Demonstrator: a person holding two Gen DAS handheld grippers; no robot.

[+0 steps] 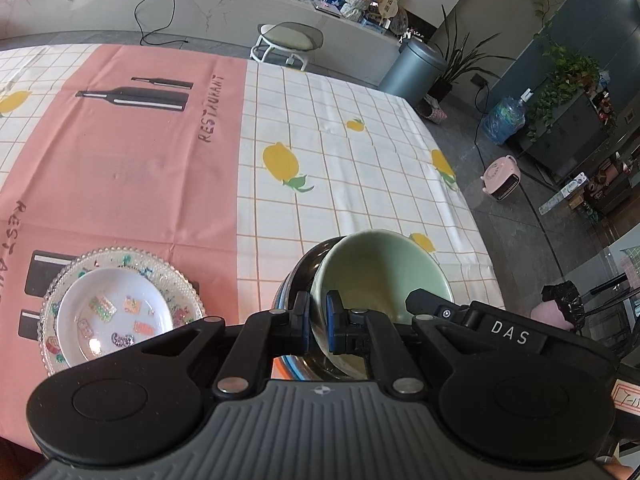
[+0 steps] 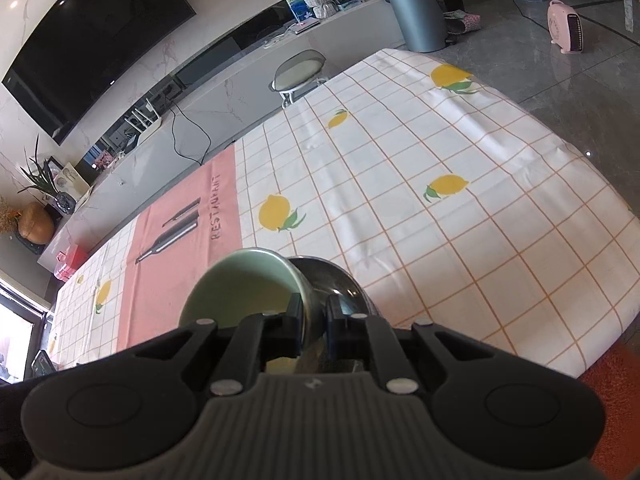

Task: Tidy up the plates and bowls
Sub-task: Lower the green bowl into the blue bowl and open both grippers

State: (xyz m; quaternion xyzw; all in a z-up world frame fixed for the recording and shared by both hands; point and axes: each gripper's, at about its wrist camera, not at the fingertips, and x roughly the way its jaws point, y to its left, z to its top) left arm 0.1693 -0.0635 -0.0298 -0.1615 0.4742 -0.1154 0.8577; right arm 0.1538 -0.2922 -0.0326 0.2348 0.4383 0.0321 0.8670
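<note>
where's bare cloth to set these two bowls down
Widest free patch: the white checked cloth right of the pink strip, out to the table's far edge. The pink strip's middle is bare too. Crowded spot: the near left, where a white plate sits on a glass plate.

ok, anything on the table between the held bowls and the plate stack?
Nothing visible. Only bare pink tablecloth lies between the green bowl, nested in the steel bowl, and the white plate on the glass plate.
</note>
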